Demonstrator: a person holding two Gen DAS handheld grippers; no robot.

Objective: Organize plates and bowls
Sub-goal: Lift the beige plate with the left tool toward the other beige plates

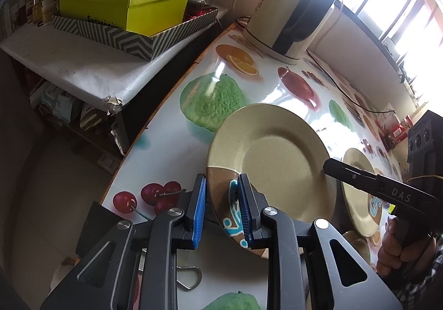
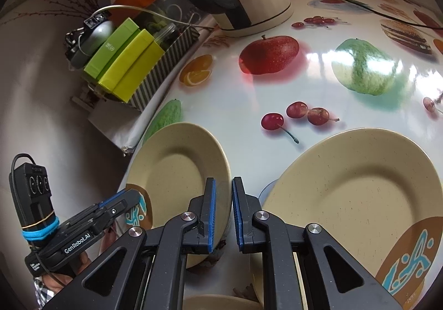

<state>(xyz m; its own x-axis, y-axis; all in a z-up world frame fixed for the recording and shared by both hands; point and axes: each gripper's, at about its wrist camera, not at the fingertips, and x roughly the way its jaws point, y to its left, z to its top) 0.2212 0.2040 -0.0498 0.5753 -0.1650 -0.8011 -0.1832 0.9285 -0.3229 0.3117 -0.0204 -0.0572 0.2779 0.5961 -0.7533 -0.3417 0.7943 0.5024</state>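
Your left gripper (image 1: pixel 221 207) has its fingers (image 1: pixel 200 210) clamped on the near rim of a tilted beige plate (image 1: pixel 277 166), right at the brown patch with the blue glaze pattern; one blue pad sits under the rim and the other on top of it. The plate's near edge is lifted while its far edge slopes down toward the desk (image 1: pixel 171 155).

Your right gripper (image 2: pixel 223 213) is squeezed nearly shut, and its closed tip touches the right side of that same plate's rim, as the left wrist view shows. In the right wrist view the plate's edge runs behind the narrow gap between the pads; I cannot tell whether it is pinched.

Just to the right of the held plate lies a second beige plate (image 2: pixel 357 193), flat on the desk, its brown and blue patch facing you. The two rims stand close, with only a thin strip of desk between them. A further beige rim (image 2: pixel 218 303) peeks out below your right gripper.

The desk's left edge curves close beside the held plate, and past it the surface drops away to a lower shelf (image 1: pixel 72 66) with a striped tray (image 1: pixel 133 33) of green boxes (image 1: pixel 124 2).

Beyond both plates the fruit-printed desk is open up to a cream electric kettle (image 1: pixel 293 8) at the far edge, with a black cable (image 2: pixel 360 2) trailing along the back on the right.
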